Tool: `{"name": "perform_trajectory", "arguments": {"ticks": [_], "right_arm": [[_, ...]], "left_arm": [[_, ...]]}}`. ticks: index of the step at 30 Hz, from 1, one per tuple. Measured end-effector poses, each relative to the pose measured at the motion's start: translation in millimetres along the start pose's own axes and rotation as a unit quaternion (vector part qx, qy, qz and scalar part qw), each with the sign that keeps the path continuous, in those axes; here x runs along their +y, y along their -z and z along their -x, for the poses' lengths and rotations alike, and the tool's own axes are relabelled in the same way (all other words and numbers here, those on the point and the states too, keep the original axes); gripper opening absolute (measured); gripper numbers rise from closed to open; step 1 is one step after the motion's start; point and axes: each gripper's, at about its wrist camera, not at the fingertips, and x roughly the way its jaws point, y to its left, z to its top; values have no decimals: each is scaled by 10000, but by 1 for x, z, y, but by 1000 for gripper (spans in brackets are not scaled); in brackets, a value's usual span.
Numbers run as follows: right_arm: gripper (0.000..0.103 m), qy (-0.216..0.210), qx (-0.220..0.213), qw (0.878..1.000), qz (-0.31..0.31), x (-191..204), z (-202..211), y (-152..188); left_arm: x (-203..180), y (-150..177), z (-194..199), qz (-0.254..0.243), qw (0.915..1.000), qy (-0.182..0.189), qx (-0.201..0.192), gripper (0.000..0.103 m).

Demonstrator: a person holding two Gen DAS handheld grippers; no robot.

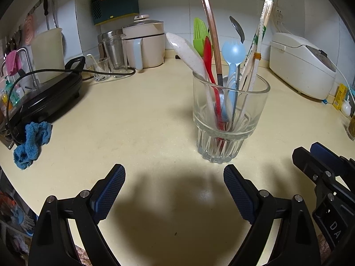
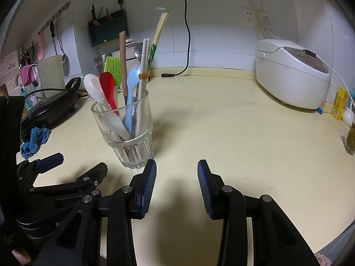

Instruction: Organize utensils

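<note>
Standing in one glass (image 1: 230,110) on the cream counter (image 1: 133,115) are three spoons, one spork, one brush; both grippers, left (image 1: 174,190) and right (image 2: 176,186), are hovering near it, released, empty.

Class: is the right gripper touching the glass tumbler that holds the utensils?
Apart. In the left wrist view, bare countertop shows between the right gripper and the glass tumbler, and its jaws stand open and empty.

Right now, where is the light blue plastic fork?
The blue fork stands prongs-up in the glass on the counter, between the red spoon and the banded white chopsticks; the right-wrist view shows it left of centre.
</note>
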Motion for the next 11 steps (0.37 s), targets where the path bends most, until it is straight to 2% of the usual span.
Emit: {"name": "perform_trajectory", "arguments": {"ticks": [11], "right_arm": [[39,-49,112,9999,-89,-1,-5,2]], "left_arm": [[-5,1,7,-121,9998,80,-160,91]]}}
